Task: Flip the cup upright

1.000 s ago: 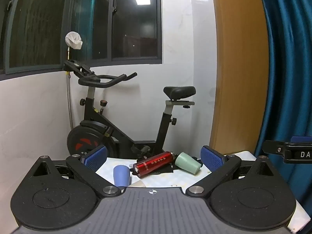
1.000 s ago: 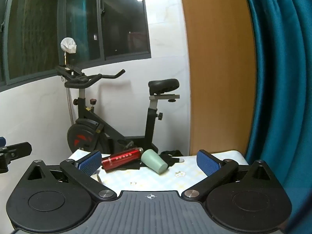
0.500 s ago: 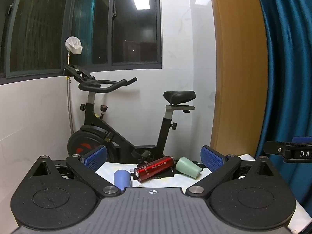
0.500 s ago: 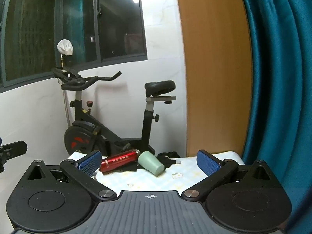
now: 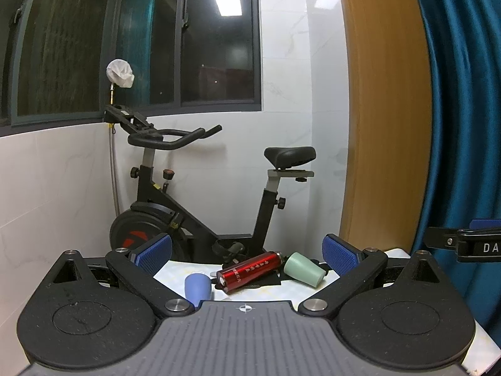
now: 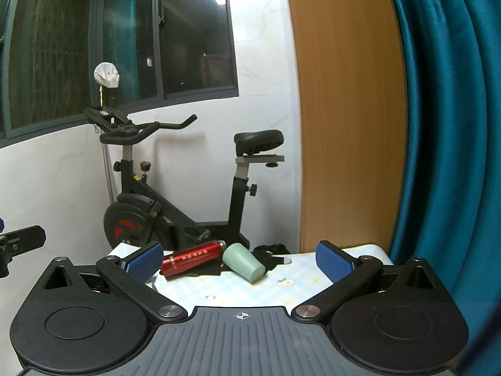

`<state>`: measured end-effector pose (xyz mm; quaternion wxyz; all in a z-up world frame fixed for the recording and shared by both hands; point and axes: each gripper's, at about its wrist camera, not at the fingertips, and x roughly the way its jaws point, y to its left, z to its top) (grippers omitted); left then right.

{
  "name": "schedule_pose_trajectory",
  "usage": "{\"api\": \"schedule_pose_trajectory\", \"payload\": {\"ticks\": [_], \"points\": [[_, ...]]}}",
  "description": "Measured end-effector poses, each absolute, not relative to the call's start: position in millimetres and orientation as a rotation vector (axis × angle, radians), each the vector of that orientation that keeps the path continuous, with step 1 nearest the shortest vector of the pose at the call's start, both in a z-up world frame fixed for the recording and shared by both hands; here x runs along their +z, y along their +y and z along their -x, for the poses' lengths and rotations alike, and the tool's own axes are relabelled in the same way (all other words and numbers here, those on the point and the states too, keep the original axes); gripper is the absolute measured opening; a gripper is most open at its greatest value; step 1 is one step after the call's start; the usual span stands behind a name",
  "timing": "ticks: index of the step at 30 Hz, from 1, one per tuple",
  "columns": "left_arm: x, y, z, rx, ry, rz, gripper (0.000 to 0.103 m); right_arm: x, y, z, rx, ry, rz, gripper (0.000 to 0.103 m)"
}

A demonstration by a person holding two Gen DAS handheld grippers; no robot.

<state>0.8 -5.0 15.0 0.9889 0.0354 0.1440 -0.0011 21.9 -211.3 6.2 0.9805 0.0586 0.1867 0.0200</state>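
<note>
- Both hand-held grippers have been lowered slightly; left hand-held gripper (image 5: 247, 253) and right hand-held gripper (image 6: 239, 258) are held wide, empty.
- Green cup (image 6: 243, 262) lies sideways on the tabletop (image 6: 300, 282), mouth near-right.
- Blue cup (image 5: 198, 287) is seen only by the left view.

Two matching black handheld grippers

On the left gripper (image 5: 247, 253) and right gripper (image 6: 239, 255), blue dimpled pads (image 5: 155, 250), silver pivot screws, round black discs and a ribbed grey base with a crosshair mark are seen.

The red bottle (image 5: 249, 271) looks like glossy metal, while the green cup (image 5: 303, 269) and the blue cup (image 5: 197, 289) look like matt, smooth plastic. The tablecloth (image 6: 238, 288) (checked, flower-printed) lies smooth; the gripper pads (image 6: 331, 261) are finely ribbed.
</note>
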Motion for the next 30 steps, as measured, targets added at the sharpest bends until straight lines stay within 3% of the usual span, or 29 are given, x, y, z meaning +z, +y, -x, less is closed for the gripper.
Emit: {"api": "schedule_pose_trajectory", "payload": {"ticks": [30], "points": [[9.0,-2.9,-1.0,-0.010,0.263,-0.066,0.103,5.1,-209.3,-21.5,0.039,0.372,-0.115,0.103]]}}
